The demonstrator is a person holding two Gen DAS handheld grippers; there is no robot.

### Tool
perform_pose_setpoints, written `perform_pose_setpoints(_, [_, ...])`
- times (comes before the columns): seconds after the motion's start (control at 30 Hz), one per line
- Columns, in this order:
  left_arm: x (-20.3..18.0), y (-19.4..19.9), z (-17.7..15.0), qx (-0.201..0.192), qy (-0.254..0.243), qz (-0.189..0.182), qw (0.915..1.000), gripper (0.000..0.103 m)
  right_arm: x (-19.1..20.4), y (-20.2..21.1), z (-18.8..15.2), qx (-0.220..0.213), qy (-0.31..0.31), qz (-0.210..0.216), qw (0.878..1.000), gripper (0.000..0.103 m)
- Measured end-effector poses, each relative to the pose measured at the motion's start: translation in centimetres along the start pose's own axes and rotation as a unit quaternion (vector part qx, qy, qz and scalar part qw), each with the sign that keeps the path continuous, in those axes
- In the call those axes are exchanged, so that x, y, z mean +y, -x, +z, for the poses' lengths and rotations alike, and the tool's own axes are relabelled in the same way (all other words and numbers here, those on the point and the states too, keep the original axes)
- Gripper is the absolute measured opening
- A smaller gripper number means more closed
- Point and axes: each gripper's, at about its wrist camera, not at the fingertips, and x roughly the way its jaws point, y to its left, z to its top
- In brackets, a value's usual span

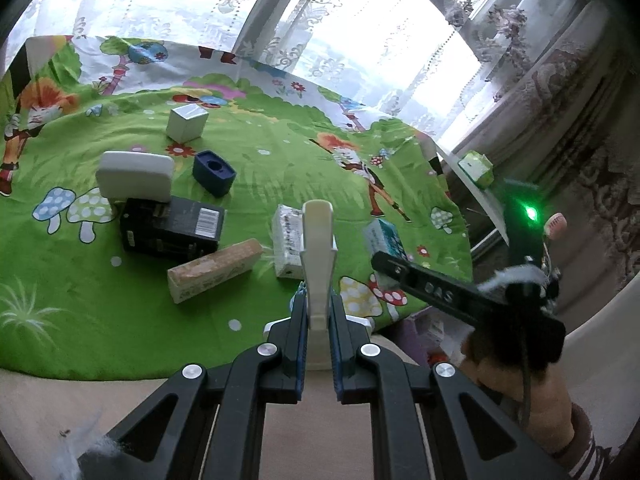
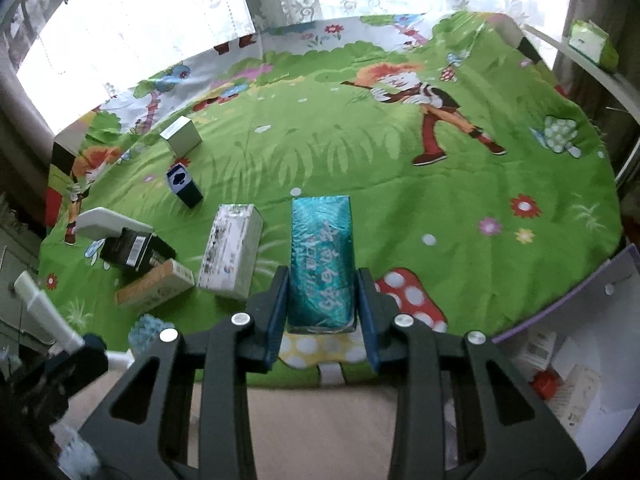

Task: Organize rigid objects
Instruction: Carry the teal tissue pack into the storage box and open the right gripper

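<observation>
- The left tool [image 1: 318, 312] is clamped tight on a white plastic handle [image 1: 317, 240], which sticks forward and up from between its pads, above the near edge of the tabletop [image 1: 280, 152] with its green cartoon cloth.
- The right tool [image 2: 322, 304] is closed on a teal foil-wrapped box [image 2: 322, 256]; both pads press its near end, and the box points away from the camera. Whether it rests on the cloth or is already raised I cannot tell.
- Loose on the cloth, to the left of the teal box:
  - a white printed box [image 2: 232, 256] just beside it,
  - a tan carton [image 2: 156, 288] lying flat near the front edge,
  - a black box [image 2: 134, 250] with a barcode label, and a white rounded case [image 2: 104, 220] leaning on top of it,
  - a dark blue box [image 2: 184, 184] with a hole in its top, standing apart,
  - a grey-white cube [image 2: 181, 135] farther back, alone.
- At lower right, off the tabletop's edge, an open white bin [image 2: 576, 320] already holds a few small packages, one red; it looks like the collecting place.
- My judgement: the sorting is part way through. A few items are in, one is in hand, and six remain scattered.
- A green pack [image 2: 592, 44] sits on a shelf to the far right; whether it belongs to the task is unclear.
</observation>
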Motion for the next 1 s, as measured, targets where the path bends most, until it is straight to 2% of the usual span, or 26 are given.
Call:
perform_pose_setpoints(0.57, [-6.3, -0.8, -1.3, 0.021, -0.057, -0.032, 0.9976, 0.011, -5.3, 5.3, -4.3, -0.014, -0.021, -0.010, 1.000, 0.037])
perform_pose_setpoints(1.0, [-12.1, -2.7, -3.1, 0.054, -0.117, -0.062, 0.9897, 0.011, -10.6, 8.0, -6.4, -0.017, -0.062, -0.035, 0.997, 0.037])
